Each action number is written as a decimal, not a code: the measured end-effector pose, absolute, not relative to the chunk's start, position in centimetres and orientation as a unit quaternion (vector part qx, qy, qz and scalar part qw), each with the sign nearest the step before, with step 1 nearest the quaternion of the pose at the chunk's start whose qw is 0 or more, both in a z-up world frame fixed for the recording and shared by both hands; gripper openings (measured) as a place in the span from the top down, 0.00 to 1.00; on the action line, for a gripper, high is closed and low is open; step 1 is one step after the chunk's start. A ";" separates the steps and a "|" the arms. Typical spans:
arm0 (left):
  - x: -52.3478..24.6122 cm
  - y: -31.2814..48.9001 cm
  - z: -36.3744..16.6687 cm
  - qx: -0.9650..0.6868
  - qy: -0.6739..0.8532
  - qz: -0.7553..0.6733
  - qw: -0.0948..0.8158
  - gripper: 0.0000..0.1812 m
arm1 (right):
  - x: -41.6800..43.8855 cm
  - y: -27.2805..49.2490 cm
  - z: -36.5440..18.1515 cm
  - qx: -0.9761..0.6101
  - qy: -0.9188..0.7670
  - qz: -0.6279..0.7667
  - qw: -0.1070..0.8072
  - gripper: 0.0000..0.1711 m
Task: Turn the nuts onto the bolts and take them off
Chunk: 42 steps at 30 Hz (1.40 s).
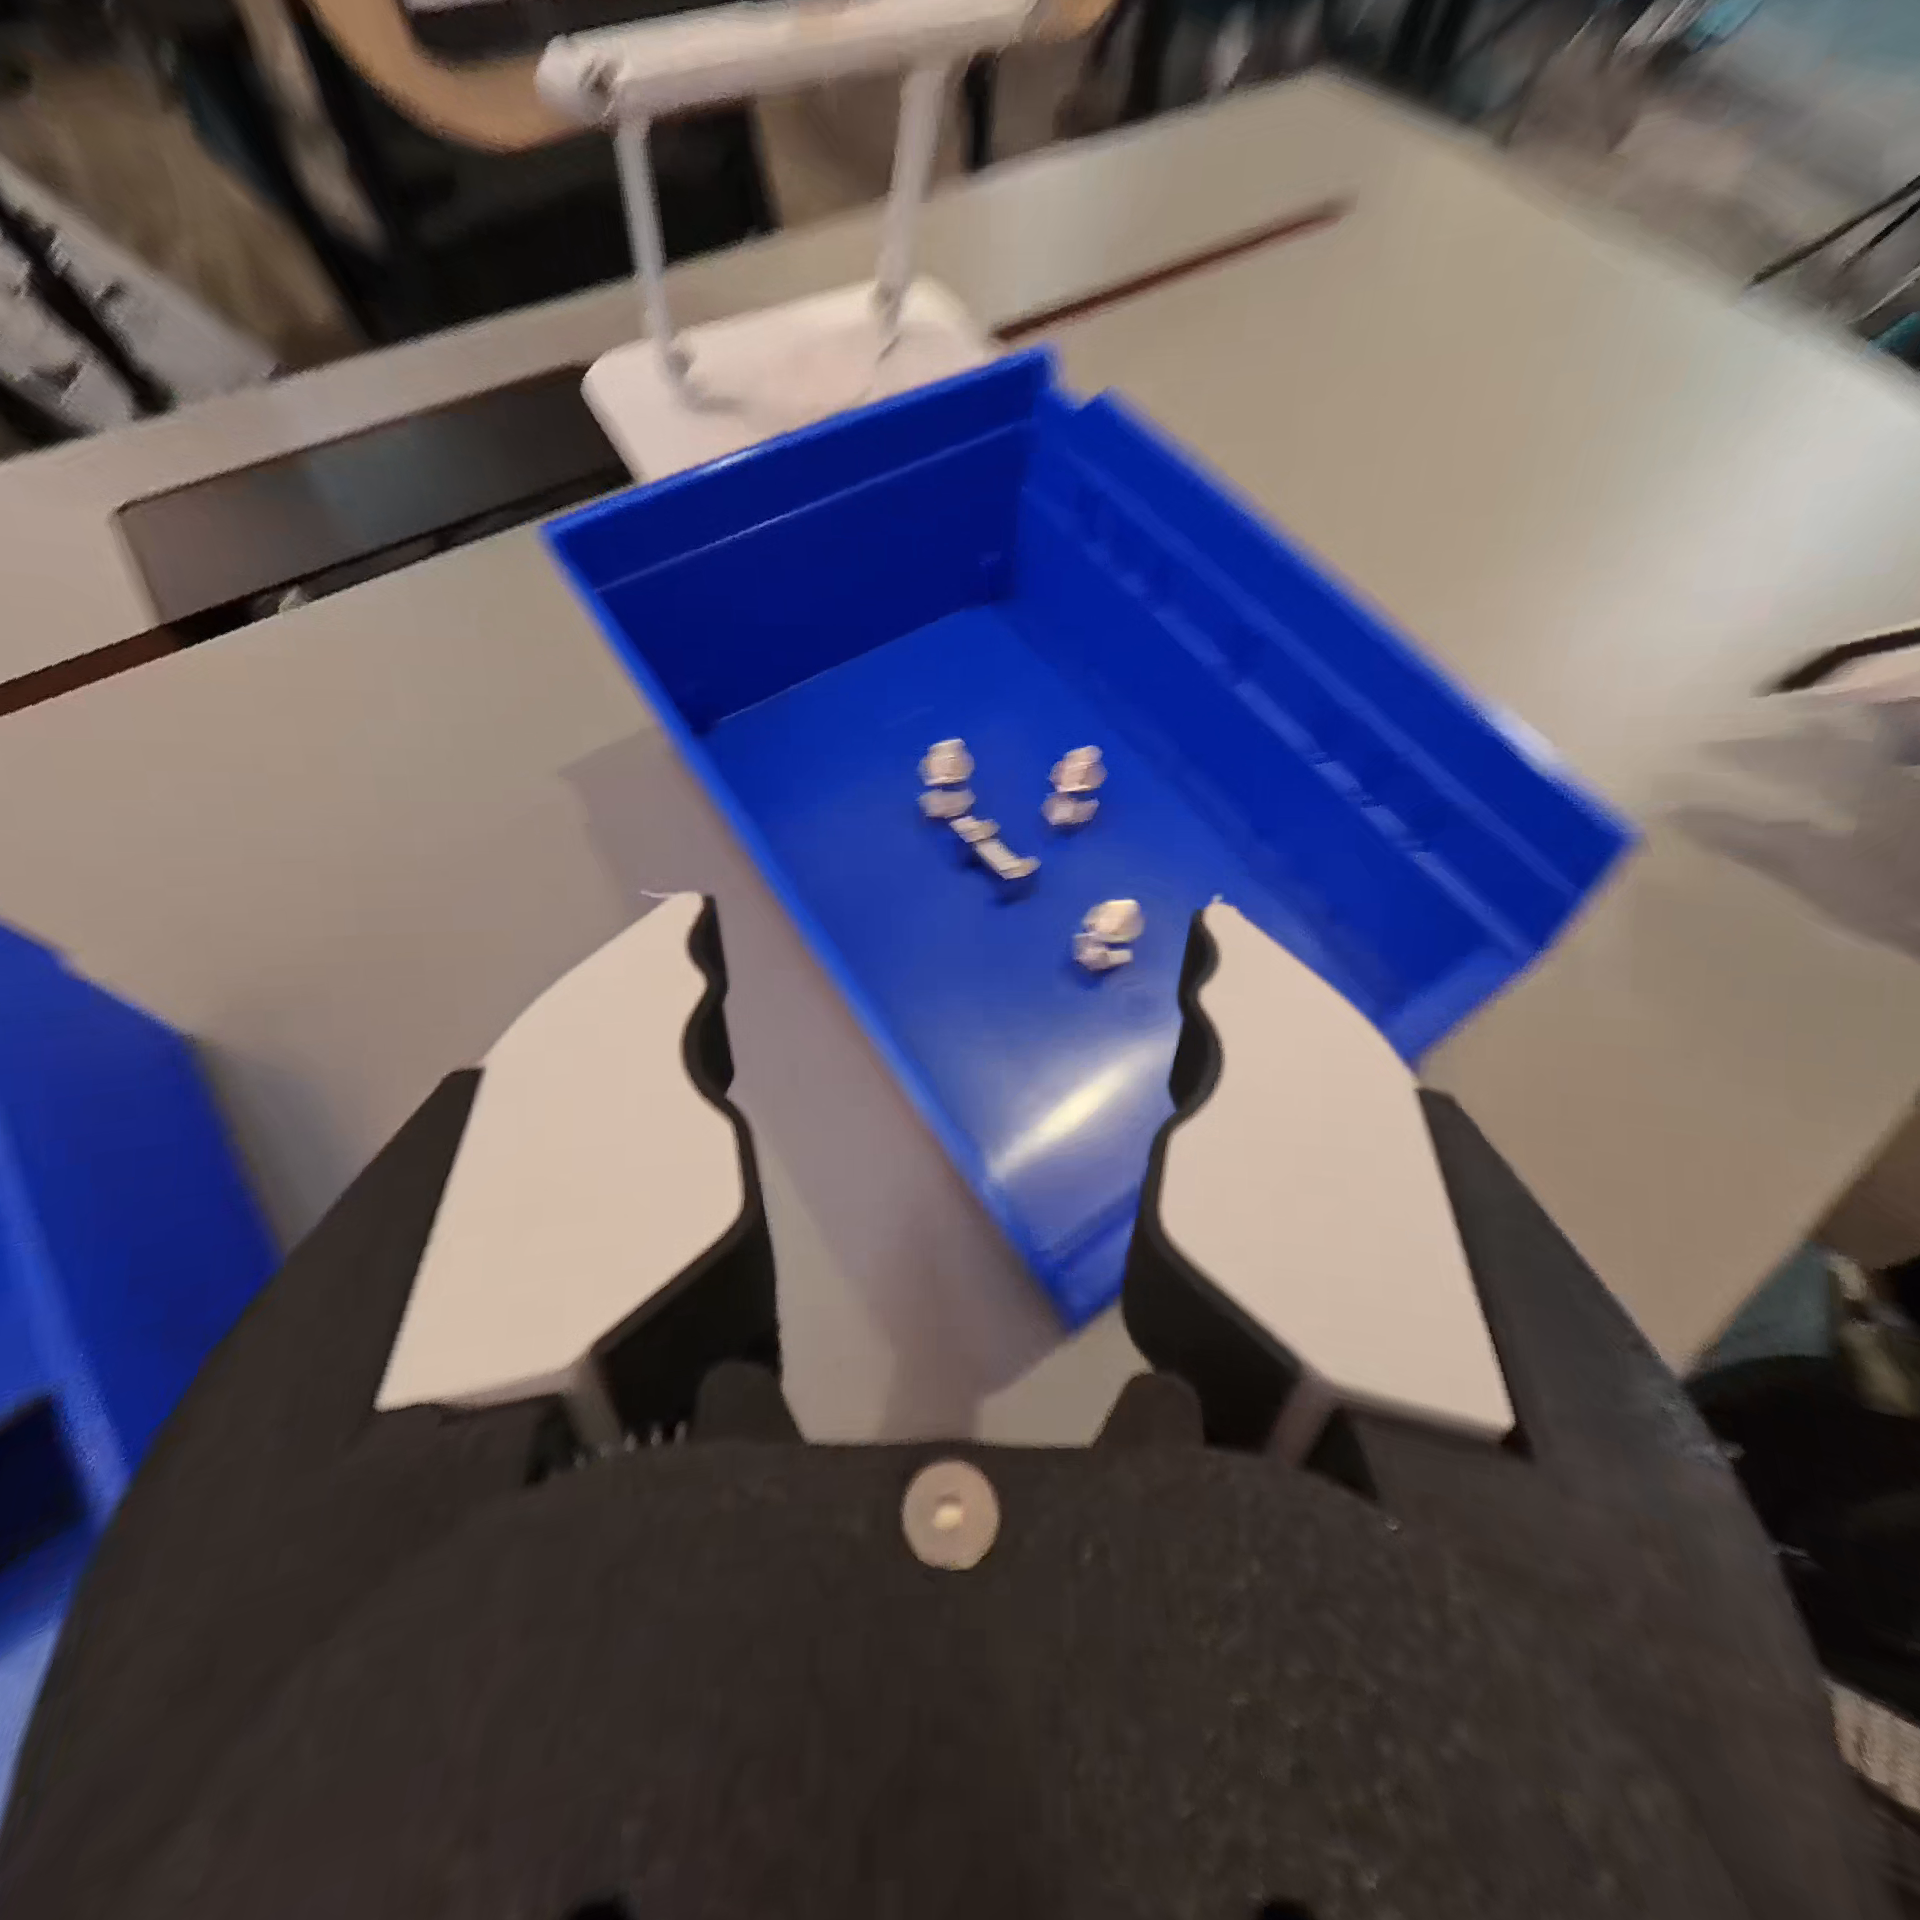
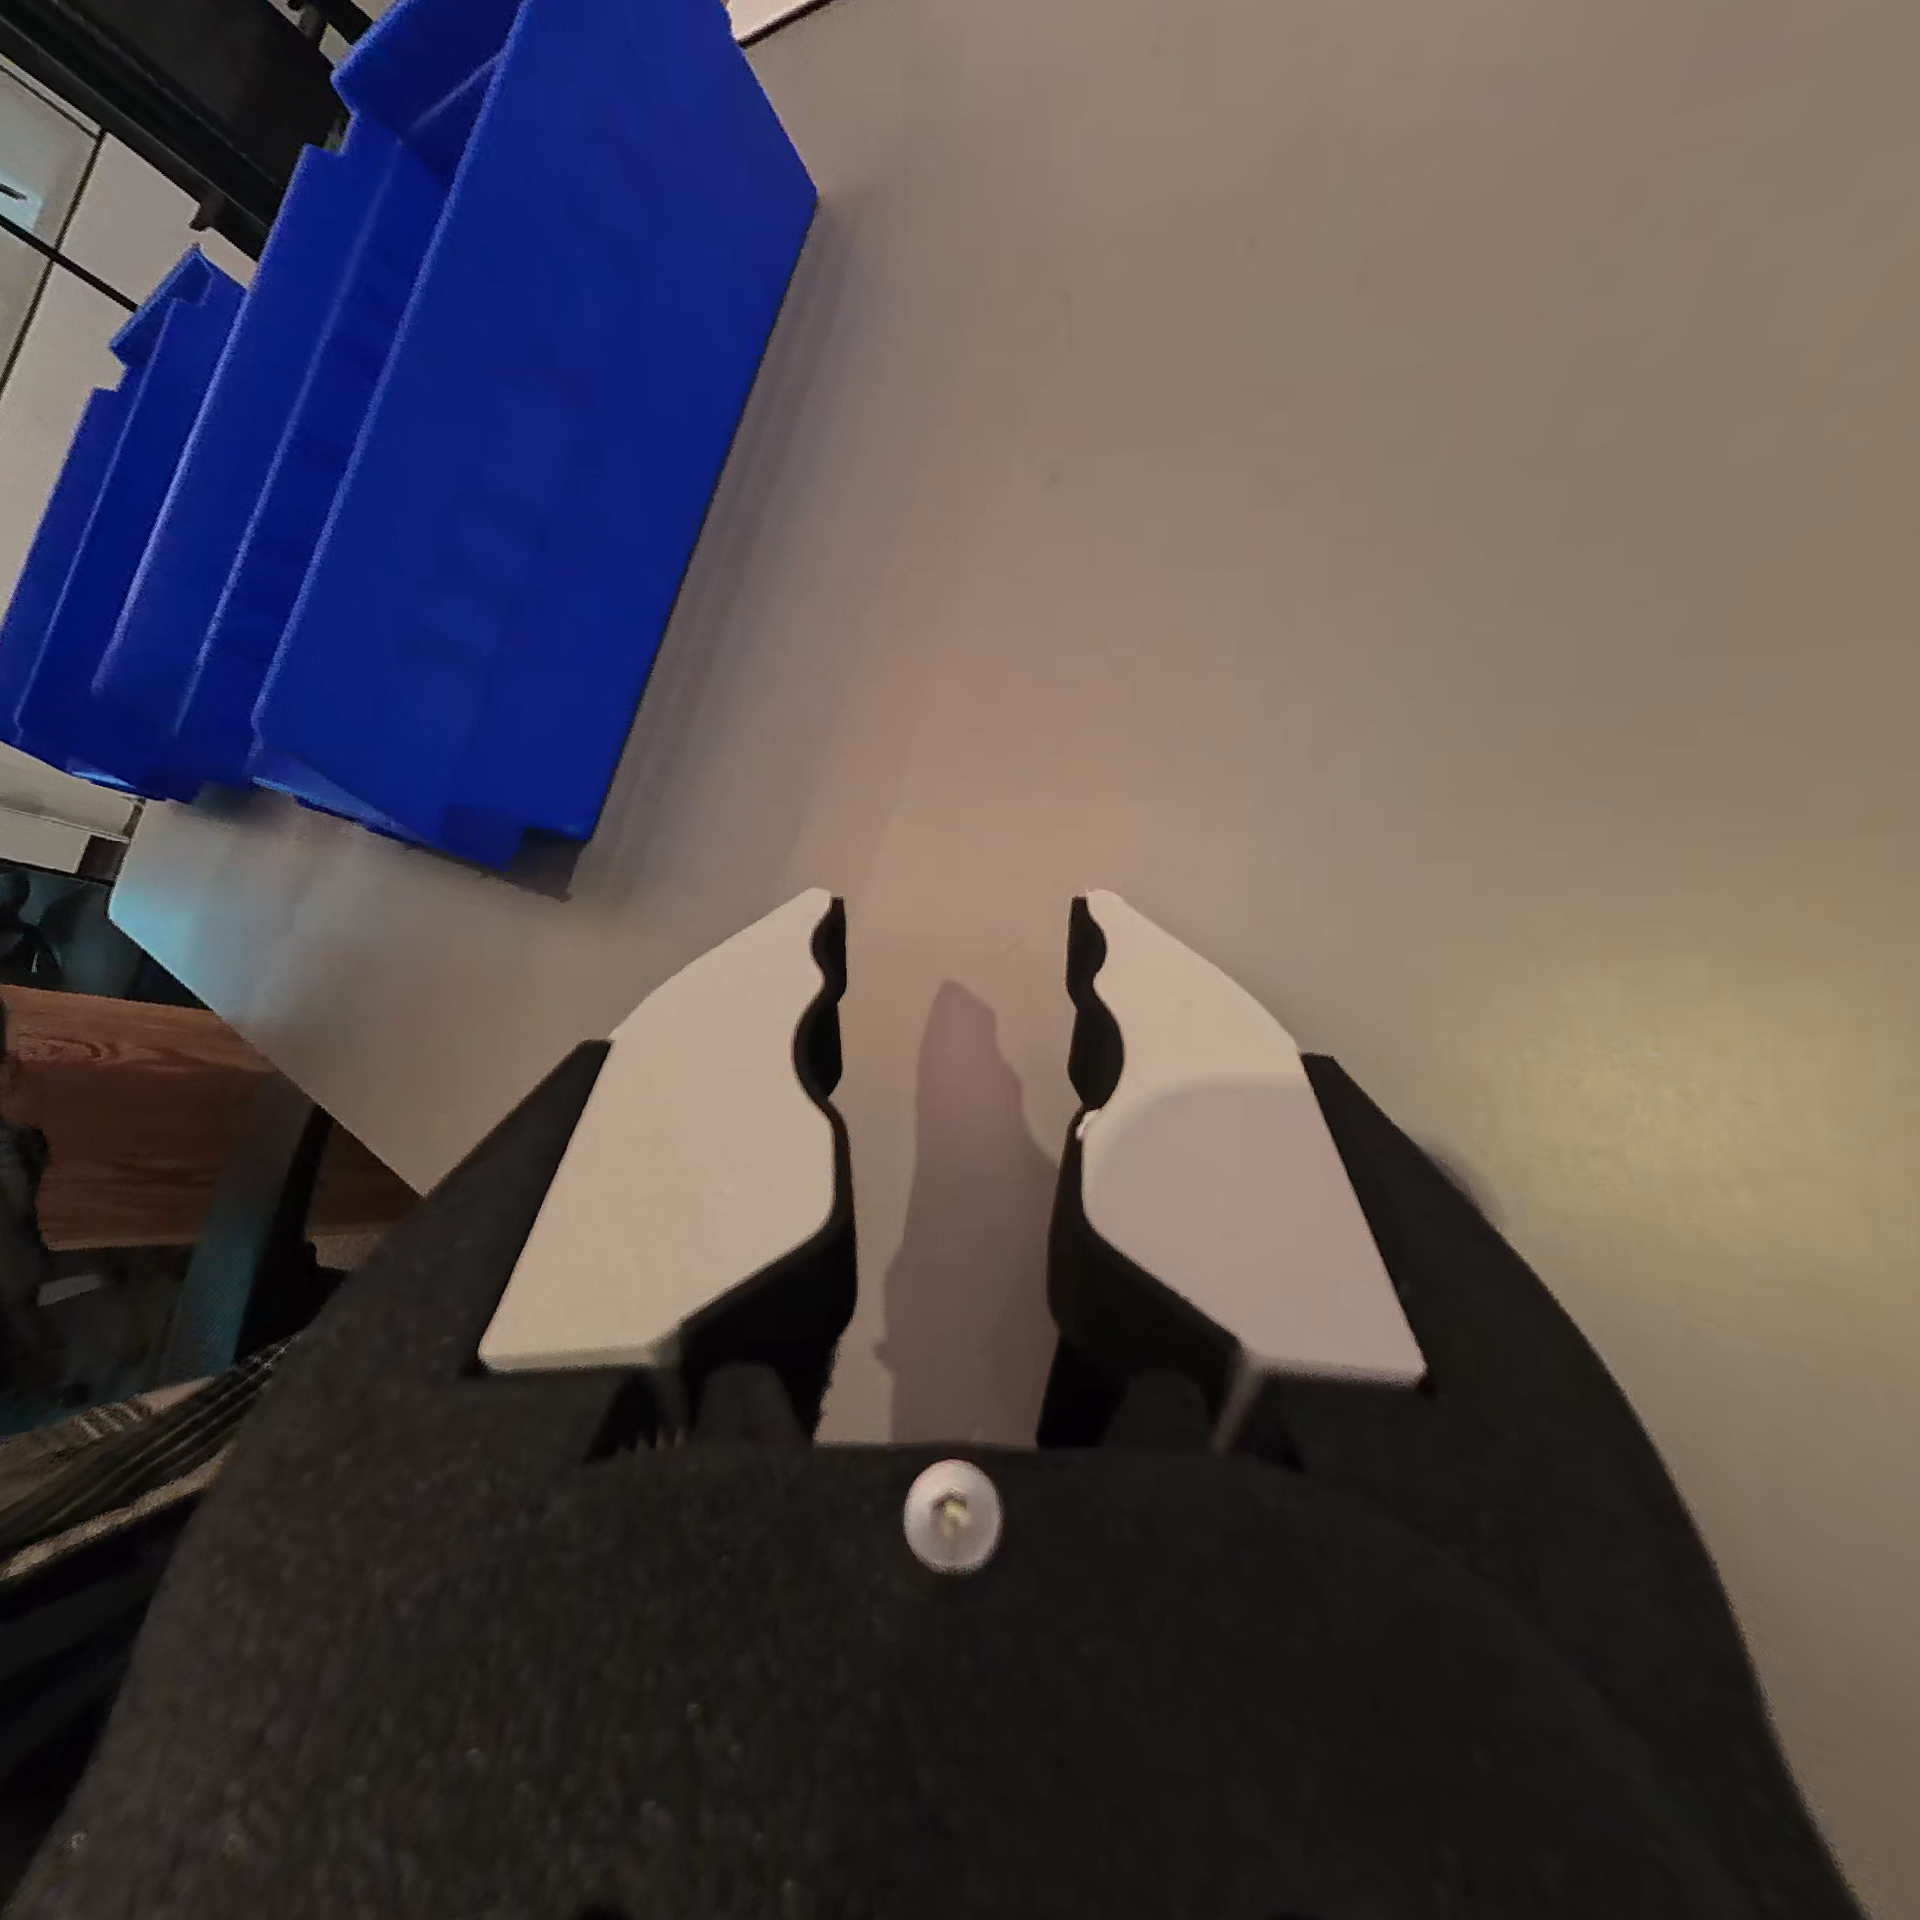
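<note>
Nuts and bolts [image 1: 1023, 831] lie in the bin [image 1: 1299, 665] at 12 o'clock of the wide-open, empty left fingers [image 1: 951, 914]. Right fingers [image 2: 956, 904] gape empty over bare bench [image 2: 1351, 520]; bins [image 2: 468, 468] at 10 o'clock.

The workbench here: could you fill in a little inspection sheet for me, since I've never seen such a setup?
Surface: plain grey table.
Job's things: small metal nuts and bolts lying loose in an open blue bin; the blur hides which are joined.
Clutter: white stand behind the bin; second blue bin at left.
Grippers: left gripper open, empty, aimed at the bin; right gripper open, empty, over bare table.
Cables: nothing seen clearly.
Surroundings: blurred room beyond the table.
</note>
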State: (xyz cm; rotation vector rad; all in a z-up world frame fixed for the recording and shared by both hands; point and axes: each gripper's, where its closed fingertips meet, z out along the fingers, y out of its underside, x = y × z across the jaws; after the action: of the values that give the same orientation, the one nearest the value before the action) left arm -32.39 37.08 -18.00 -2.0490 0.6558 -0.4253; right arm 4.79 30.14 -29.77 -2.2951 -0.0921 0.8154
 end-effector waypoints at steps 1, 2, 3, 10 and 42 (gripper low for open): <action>-32.7 38.0 -18.3 -0.843 0.267 -0.158 0.440 0.56 | 4.8 30.1 -29.9 -0.885 -0.036 0.314 0.343 0.76; -32.9 38.8 -18.7 -0.856 0.267 -0.148 0.418 0.58 | 4.7 30.0 -30.0 -0.885 -0.036 0.315 0.340 0.76; -33.0 39.6 -19.2 -0.869 0.264 -0.142 0.395 0.58 | 4.6 29.9 -30.1 -0.887 -0.037 0.316 0.336 0.76; -34.4 42.9 -24.7 -0.941 0.240 -0.044 0.234 0.60 | 3.8 29.6 -30.6 -0.890 -0.047 0.322 0.319 0.76; -42.8 41.9 -25.8 -0.965 -0.018 -0.112 0.237 0.79 | 2.3 29.4 -31.7 -0.885 -0.063 0.362 0.286 0.78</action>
State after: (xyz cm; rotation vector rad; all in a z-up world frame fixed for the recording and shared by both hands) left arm -42.79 41.90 -25.81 -2.6438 -0.0492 -0.3076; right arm 2.33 29.39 -31.69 -2.3649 -0.1682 0.9676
